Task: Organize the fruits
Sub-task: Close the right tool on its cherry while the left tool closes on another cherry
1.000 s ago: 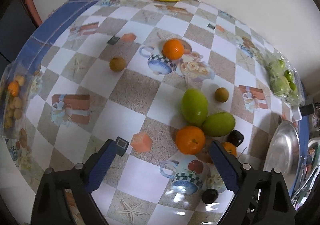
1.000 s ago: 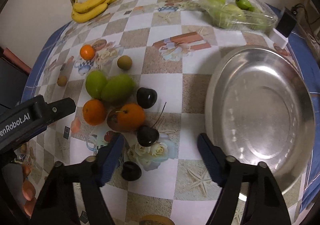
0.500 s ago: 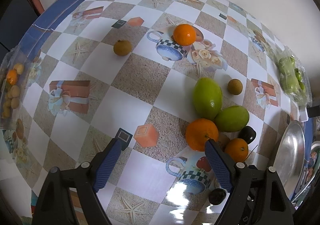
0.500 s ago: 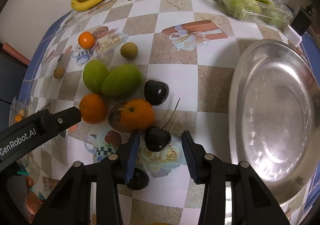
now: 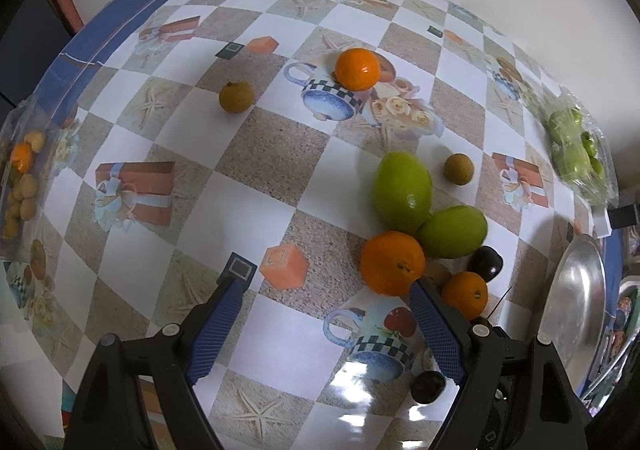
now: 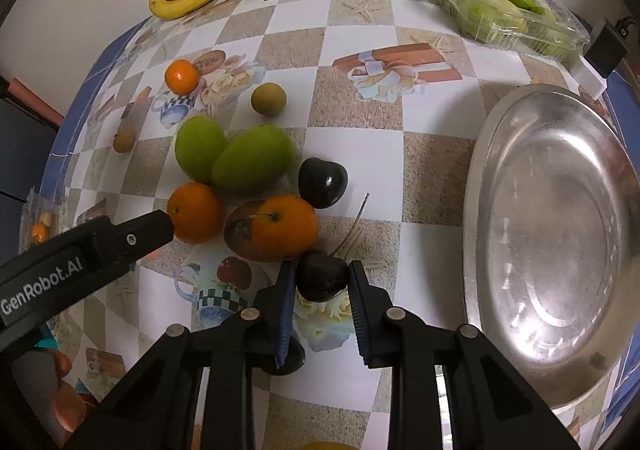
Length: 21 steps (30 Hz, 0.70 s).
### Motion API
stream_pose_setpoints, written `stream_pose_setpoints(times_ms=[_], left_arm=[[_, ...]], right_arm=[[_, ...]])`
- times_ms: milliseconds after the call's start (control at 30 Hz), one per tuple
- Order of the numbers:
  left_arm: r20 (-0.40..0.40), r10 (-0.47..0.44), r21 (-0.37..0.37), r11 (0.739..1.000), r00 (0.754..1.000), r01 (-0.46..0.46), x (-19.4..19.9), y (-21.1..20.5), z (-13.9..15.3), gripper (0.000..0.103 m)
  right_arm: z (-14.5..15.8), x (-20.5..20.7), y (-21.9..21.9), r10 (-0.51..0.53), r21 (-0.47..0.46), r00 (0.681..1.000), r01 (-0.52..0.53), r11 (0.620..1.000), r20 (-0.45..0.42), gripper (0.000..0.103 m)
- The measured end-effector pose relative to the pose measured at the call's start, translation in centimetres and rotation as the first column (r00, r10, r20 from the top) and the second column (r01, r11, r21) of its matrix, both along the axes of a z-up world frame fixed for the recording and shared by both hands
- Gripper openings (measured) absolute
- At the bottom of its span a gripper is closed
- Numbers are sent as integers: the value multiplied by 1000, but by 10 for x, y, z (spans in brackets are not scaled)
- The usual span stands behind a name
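On left gripper's arm [image 6: 80,250]: "GenRobot.AI". Fruit count: 3 oranges [image 6: 195,212], 2 green mangoes [image 6: 252,163], 3 dark cherries. Right gripper [image 6: 321,274] clenched on dark cherry [image 6: 321,276] beside steel plate [image 6: 500,186]. Left gripper [image 5: 326,314] wide, nothing betw. fingers, hovering near oranges.

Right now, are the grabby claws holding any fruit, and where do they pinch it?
The right gripper pinches a dark cherry by its round sides. The left gripper is open, holding nothing.
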<state>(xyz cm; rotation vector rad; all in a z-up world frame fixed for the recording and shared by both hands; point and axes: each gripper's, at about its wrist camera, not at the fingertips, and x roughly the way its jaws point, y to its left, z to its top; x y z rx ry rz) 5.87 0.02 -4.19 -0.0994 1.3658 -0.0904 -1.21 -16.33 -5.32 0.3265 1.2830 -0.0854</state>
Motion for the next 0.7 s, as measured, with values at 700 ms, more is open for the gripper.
stream_pose_setpoints(times_ms=[700], left_arm=[[-50, -140, -82, 987, 989, 136, -37, -25, 0, 76]], right_arm=[[47, -57, -43, -178, 11, 981, 178, 984, 70, 27]])
